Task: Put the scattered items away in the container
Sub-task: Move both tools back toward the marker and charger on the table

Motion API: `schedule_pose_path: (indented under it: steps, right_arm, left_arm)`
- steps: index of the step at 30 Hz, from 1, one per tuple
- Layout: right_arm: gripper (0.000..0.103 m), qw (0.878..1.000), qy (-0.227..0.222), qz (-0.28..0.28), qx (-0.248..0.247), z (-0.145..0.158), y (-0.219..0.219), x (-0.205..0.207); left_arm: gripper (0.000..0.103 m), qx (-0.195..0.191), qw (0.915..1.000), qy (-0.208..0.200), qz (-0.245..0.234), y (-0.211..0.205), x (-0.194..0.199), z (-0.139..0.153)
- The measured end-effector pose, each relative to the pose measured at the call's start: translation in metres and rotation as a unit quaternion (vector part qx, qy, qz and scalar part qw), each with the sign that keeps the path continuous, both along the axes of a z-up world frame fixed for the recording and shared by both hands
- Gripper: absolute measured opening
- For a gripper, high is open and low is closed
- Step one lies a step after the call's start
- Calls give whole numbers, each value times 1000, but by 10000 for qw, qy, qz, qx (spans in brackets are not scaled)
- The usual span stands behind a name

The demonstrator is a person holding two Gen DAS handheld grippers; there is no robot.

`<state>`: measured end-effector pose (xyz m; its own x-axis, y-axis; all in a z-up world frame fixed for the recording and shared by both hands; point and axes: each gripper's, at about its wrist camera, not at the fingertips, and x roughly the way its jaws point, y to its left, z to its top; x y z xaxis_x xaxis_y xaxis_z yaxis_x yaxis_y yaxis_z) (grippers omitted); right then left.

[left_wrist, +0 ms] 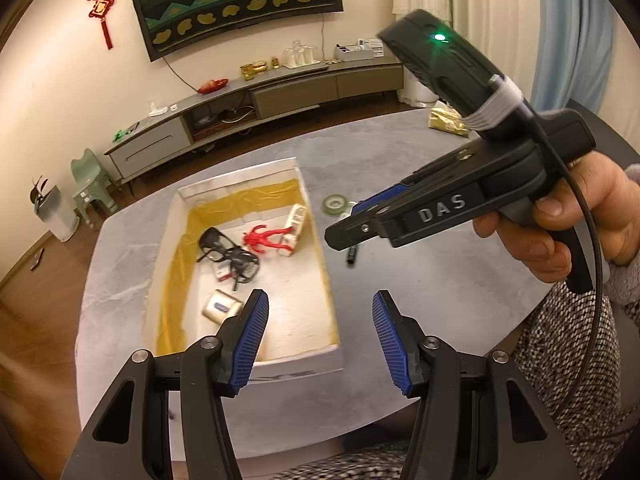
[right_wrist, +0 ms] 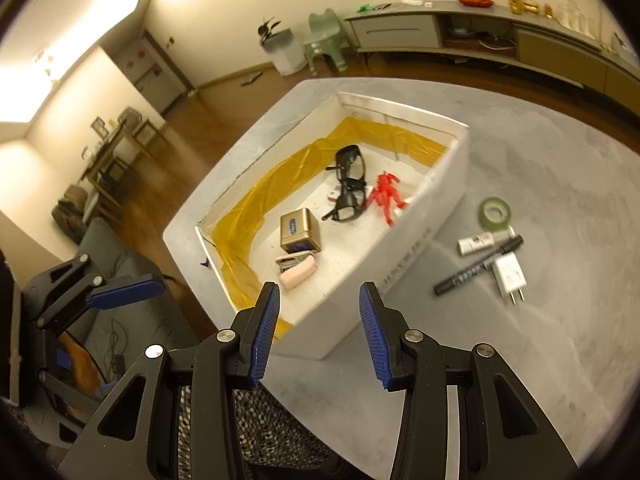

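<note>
A white box [left_wrist: 304, 364] with yellow lining sits on the grey table. It holds black glasses [left_wrist: 228, 252], a red figure [left_wrist: 266, 240], a gold case [left_wrist: 222, 306] and a pink stapler [right_wrist: 298, 272]. My left gripper [left_wrist: 320, 340] hangs open and empty over the box's near end. A hand holds my right gripper [right_wrist: 320, 332] open and empty above the box's near corner [right_wrist: 320, 344]. On the table right of the box lie a green tape roll [right_wrist: 495, 213], a white tube [right_wrist: 478, 243], a black marker [right_wrist: 478, 266] and a white charger plug [right_wrist: 509, 276].
A gold packet [left_wrist: 448, 120] lies at the table's far right. The rounded table edge [left_wrist: 104, 264] runs left of the box. Beyond are a long TV cabinet [left_wrist: 256, 96], a green stool [left_wrist: 90, 188] and a white bin [left_wrist: 56, 212]. Patterned fabric [left_wrist: 576, 360] covers the near right.
</note>
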<state>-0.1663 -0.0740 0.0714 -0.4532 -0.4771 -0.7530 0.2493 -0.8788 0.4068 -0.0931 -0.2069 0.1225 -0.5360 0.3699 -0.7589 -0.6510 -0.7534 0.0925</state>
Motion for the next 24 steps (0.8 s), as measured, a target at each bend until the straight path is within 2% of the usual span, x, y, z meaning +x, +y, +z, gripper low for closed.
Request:
schedule_pose_path:
  steps: [7, 14, 20, 24]
  right_arm:
    - [45, 9984, -60, -455, -327, -23, 48, 29]
    - [45, 9955, -148, -891, -300, -52, 87, 42]
    - [45, 9940, -29, -1084, 170, -73, 105, 28]
    - [50, 9914, 159, -993, 832, -89, 108, 1]
  left_arm:
    - [56, 90, 9995, -258, -144, 33, 4, -17]
    - [56, 115, 9985, -456, -274, 71, -2, -38]
    - [56, 239, 9972, -673, -223, 101, -21, -58]
    - [56, 299, 9956, -883, -78, 116, -40, -77]
